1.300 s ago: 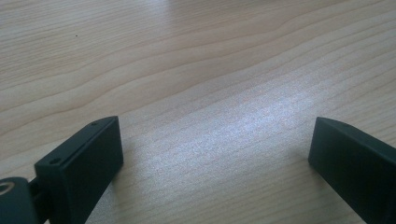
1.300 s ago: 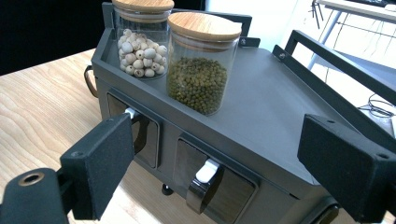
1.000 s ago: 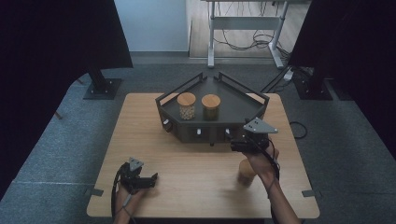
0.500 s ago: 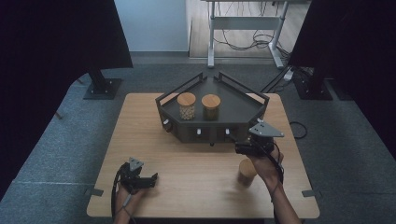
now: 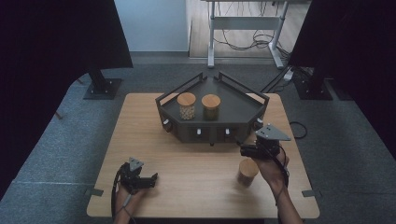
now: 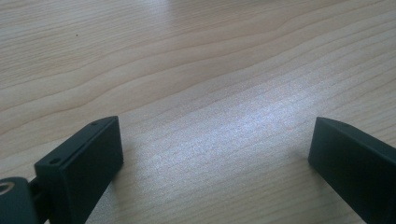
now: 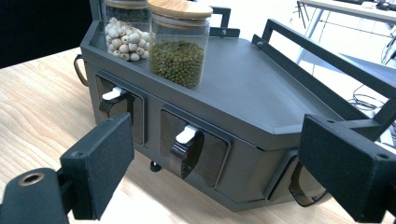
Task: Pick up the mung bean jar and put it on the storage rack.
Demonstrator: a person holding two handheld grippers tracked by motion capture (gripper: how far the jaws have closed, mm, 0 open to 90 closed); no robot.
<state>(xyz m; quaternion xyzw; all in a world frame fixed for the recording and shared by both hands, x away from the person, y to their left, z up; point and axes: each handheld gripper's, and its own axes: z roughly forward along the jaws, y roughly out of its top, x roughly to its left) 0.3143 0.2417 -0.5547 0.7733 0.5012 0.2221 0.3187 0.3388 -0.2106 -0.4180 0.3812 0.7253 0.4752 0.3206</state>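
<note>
- High view: a dark stand [image 5: 243,109] with a raised rim sits at the 12 o'clock side of the worktop [image 5: 196,163]. Two jars with wooden lids stand on it side by side: the jar of pale seeds [image 5: 187,105] and, at its 3 o'clock, the jar of green beans [image 5: 210,107]. A third jar [image 5: 247,172] stands on the worktop at about 5 o'clock from the stand, well apart from it. So I count three jars, two placed and one left; in my judgement the work is about two thirds done.
- High view: the right tool [image 5: 243,150] hangs just at 12 o'clock of the third jar, between it and the stand, and it holds nothing. The left tool [image 5: 152,178] rests near the 7 o'clock corner, far from all jars.
- Left gripper view: the left tool [image 6: 212,154] has its jaws wide apart over bare wood.
- Right gripper view: the right tool [image 7: 224,172] has its jaws apart and empty, and it looks at the front of the stand, where three drawers show, two of them with white tabs.
</note>
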